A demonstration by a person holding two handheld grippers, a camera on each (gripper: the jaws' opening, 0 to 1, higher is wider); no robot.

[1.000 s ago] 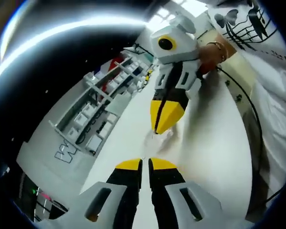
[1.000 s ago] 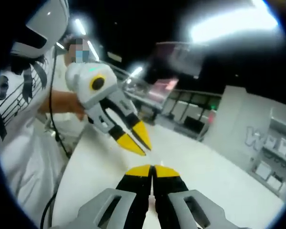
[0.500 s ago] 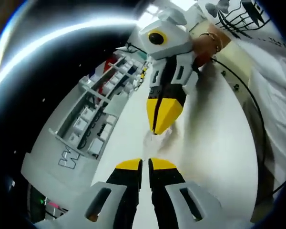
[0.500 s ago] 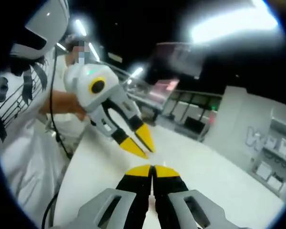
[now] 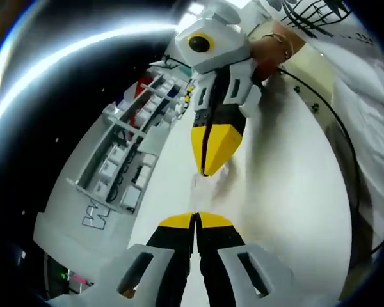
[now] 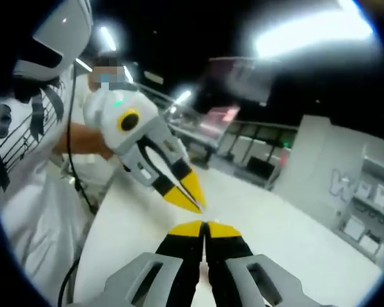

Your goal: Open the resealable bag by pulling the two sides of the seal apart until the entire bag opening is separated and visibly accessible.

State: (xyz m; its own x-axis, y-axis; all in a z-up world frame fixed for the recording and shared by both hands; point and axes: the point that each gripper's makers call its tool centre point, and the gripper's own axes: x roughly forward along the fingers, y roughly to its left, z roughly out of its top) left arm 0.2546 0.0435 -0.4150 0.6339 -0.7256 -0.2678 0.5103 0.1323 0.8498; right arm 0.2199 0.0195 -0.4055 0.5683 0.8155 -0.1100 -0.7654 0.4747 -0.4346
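Jaws pinched tight on both: left gripper (image 5: pixel 196 219) and right gripper (image 5: pixel 207 167) tip-to-tip over clear resealable bag (image 5: pixel 212 184), above white table (image 5: pixel 294 211).

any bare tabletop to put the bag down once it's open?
Yes. In the left gripper view the white table is bare between the bag and the cable along its edge. In the right gripper view it is bare toward the shelves. Crowded where right gripper and left gripper meet.

Overhead light glare, dark surroundings, soft blur, strong fisheye edge warp.
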